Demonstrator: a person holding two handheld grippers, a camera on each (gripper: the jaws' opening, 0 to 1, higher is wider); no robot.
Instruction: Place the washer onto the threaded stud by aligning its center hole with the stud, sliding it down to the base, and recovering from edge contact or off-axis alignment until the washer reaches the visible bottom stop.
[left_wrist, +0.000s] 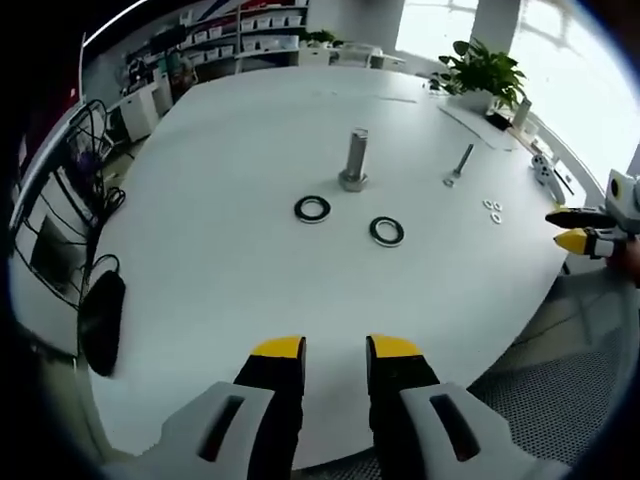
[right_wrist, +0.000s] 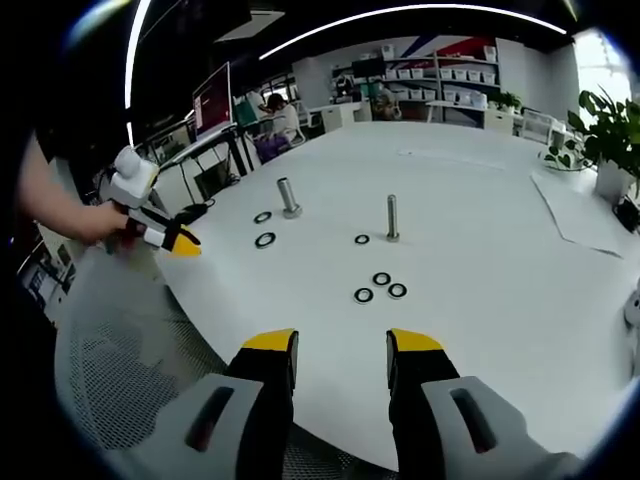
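Nothing picked up yet: the washer (left_wrist: 312, 209), a flat dark ring, lay on the white surface (left_wrist: 220, 260) just beside the upright threaded stud (left_wrist: 354, 160), a second washer (left_wrist: 386, 231) near it. Left tool (left_wrist: 335, 350) and right tool (right_wrist: 340, 345) both hung open and empty at the edge. Next move's probably reaching in and pinching the rim.

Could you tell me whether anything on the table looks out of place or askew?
Nothing stands out. Both studs stand upright, and the washers lie flat on the white table. Both grippers hover open near its edge.
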